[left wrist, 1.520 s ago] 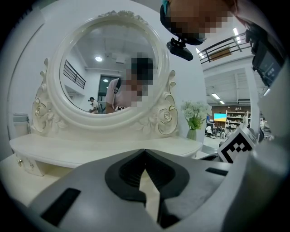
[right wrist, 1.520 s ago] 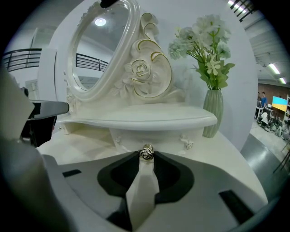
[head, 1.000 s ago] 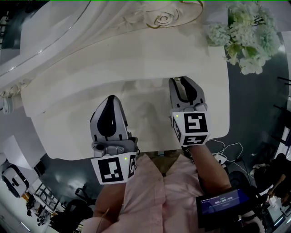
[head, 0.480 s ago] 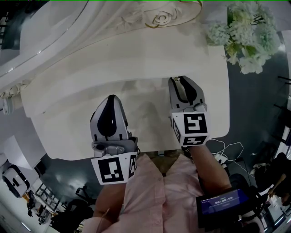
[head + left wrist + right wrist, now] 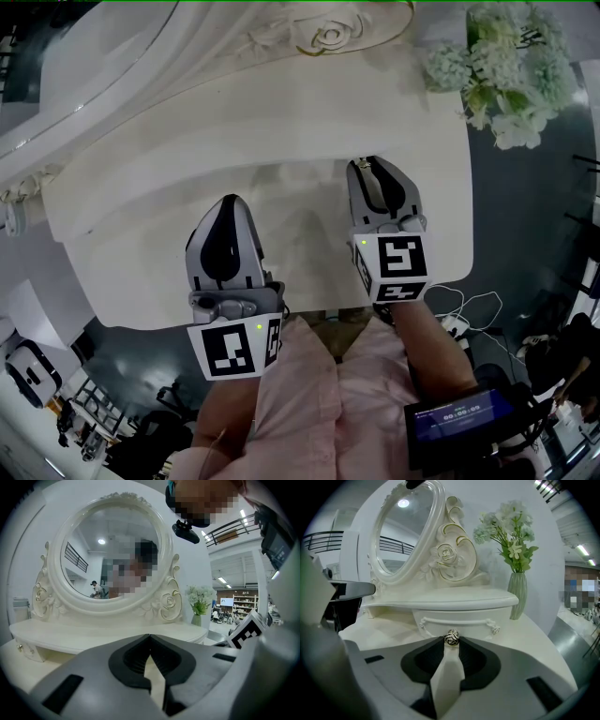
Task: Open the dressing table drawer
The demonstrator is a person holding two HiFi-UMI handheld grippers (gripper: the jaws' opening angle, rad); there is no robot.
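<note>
The cream dressing table (image 5: 141, 272) carries a raised shelf with a small drawer (image 5: 464, 620) under it. In the right gripper view the drawer's curved front faces me, and its round metal knob (image 5: 451, 637) sits right at the tips of my right gripper (image 5: 451, 639), which is shut on it. In the head view the right gripper (image 5: 364, 162) points at the shelf's front and hides the knob. My left gripper (image 5: 228, 202) hovers over the tabletop to the left; its jaws (image 5: 150, 635) are shut on nothing.
An oval mirror (image 5: 112, 550) in a carved frame stands at the back of the shelf. A vase of white flowers (image 5: 516, 597) stands at the table's right end (image 5: 502, 66). A small screen (image 5: 459, 417) hangs near the person's right sleeve.
</note>
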